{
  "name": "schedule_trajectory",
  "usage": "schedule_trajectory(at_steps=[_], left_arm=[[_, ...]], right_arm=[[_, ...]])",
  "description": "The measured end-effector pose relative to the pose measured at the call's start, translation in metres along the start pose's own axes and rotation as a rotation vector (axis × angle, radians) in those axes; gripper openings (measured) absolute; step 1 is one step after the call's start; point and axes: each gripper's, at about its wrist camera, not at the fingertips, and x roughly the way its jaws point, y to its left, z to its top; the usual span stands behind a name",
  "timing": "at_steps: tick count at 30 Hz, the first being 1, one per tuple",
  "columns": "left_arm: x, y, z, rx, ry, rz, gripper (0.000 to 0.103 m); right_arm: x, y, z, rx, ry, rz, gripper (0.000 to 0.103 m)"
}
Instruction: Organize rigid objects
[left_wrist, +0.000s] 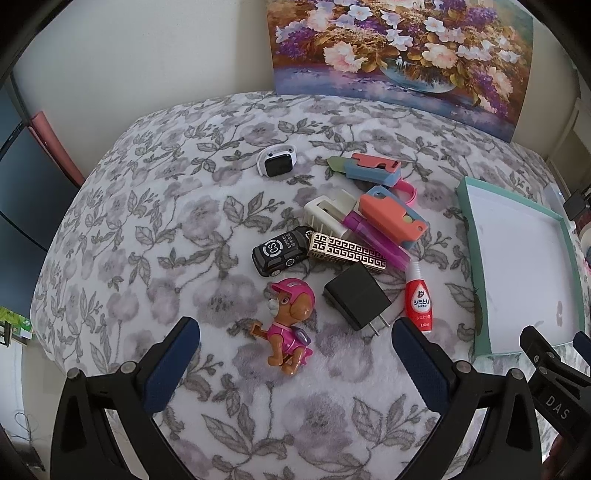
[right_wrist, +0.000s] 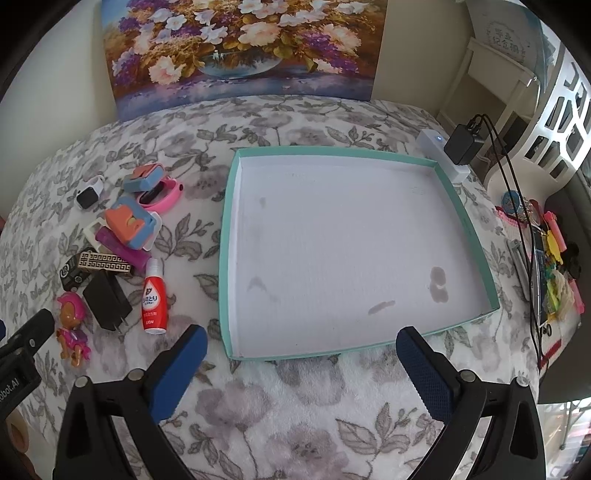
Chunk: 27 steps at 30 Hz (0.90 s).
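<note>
A pile of small objects lies on the floral blanket: a pink toy pup (left_wrist: 290, 326) (right_wrist: 72, 328), a black charger (left_wrist: 356, 297) (right_wrist: 107, 301), a red bottle (left_wrist: 419, 301) (right_wrist: 152, 299), a black toy car (left_wrist: 282, 251), a gold patterned case (left_wrist: 349, 251), a purple tube (left_wrist: 373, 236), coral-and-blue holders (left_wrist: 391, 218) and a white smartwatch (left_wrist: 276, 162). An empty teal-rimmed tray (right_wrist: 225, 236) (left_wrist: 467, 218) lies to their right. My left gripper (left_wrist: 295, 338) is open above the pup. My right gripper (right_wrist: 301, 347) is open at the tray's near edge.
A flower painting (right_wrist: 243, 48) leans on the wall behind the blanket. A white power strip with a black adapter (right_wrist: 461, 144) and cables sits at the tray's far right corner. Colourful clutter (right_wrist: 554, 266) lies at the right edge. A dark monitor (left_wrist: 22, 206) stands left.
</note>
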Motion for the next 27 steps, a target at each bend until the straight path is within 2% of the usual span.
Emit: schedule_trajectory(at_steps=[27], left_arm=[[-0.0002, 0.0, 0.0003, 0.007, 0.003, 0.001, 0.103]], right_arm=[[0.0037, 0.0032, -0.0004, -0.012, 0.016, -0.008, 0.103]])
